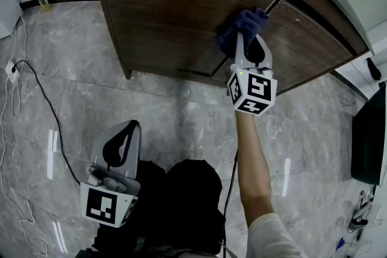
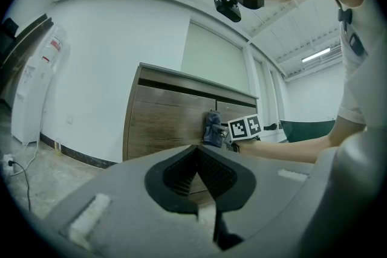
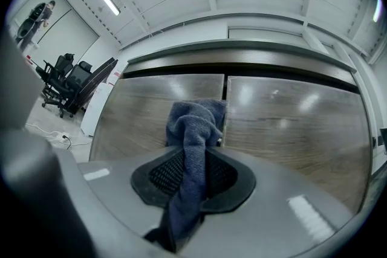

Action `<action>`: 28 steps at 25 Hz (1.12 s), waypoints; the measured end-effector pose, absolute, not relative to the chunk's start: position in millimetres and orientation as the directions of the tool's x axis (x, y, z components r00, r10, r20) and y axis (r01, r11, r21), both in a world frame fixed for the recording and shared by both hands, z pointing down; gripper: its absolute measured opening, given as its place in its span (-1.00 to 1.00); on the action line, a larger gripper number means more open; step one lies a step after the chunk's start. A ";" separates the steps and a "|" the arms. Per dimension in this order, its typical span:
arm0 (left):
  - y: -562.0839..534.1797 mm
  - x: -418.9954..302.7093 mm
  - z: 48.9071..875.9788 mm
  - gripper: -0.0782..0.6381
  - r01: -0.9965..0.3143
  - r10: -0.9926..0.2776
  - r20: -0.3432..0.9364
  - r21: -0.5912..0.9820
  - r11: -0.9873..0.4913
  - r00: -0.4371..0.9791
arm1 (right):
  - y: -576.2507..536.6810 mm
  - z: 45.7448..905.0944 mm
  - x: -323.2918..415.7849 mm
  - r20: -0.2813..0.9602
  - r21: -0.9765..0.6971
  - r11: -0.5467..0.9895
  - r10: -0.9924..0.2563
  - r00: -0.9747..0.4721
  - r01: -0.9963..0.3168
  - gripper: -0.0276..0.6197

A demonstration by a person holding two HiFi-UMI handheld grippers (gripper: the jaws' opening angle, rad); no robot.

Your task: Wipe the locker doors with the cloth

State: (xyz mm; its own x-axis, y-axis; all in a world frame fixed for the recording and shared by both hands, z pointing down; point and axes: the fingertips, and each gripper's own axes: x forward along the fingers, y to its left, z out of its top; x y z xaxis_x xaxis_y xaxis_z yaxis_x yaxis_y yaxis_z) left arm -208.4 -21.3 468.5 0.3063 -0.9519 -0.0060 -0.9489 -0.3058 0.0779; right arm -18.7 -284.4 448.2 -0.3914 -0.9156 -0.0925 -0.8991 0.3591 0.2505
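The brown wooden locker fills the top of the head view, with a left door (image 1: pixel 169 9) and a right door (image 1: pixel 308 39). My right gripper (image 1: pixel 247 39) is shut on a dark blue cloth (image 1: pixel 245 24) and presses it against the locker at the seam between the doors. In the right gripper view the cloth (image 3: pixel 193 130) hangs bunched between the jaws, in front of the left door (image 3: pixel 151 106) and the right door (image 3: pixel 290 118). My left gripper (image 1: pixel 134 125) hangs low by the person's body, shut and empty, away from the locker. From there the cloth (image 2: pixel 211 129) shows on the door.
The floor is grey marble tile (image 1: pixel 72 57). A black cable (image 1: pixel 36 87) runs across it from a socket (image 1: pixel 11 69) at the left. A dark object (image 1: pixel 366 142) stands at the right edge. A white appliance (image 2: pixel 33 87) stands left of the locker, and office chairs (image 3: pixel 66 84) sit farther off.
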 end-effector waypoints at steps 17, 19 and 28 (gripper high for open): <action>-7.5 -251.1 471.9 -0.78 -0.962 -0.966 0.009 0.089 -0.258 0.260 | -274.3 447.9 -140.2 -0.105 0.267 0.486 -0.844 -0.527 -0.832 -0.68; -6.5 -259.5 467.9 -0.78 -0.966 -0.970 -0.008 0.084 -0.242 0.243 | -271.9 448.0 -159.5 -0.107 0.266 0.506 -0.830 -0.547 -0.821 -0.68; 0.1 -286.2 468.1 -0.78 -0.976 -0.979 0.002 0.075 -0.203 0.203 | -264.2 454.2 -228.8 -0.102 0.261 0.576 -0.781 -0.616 -0.775 -0.68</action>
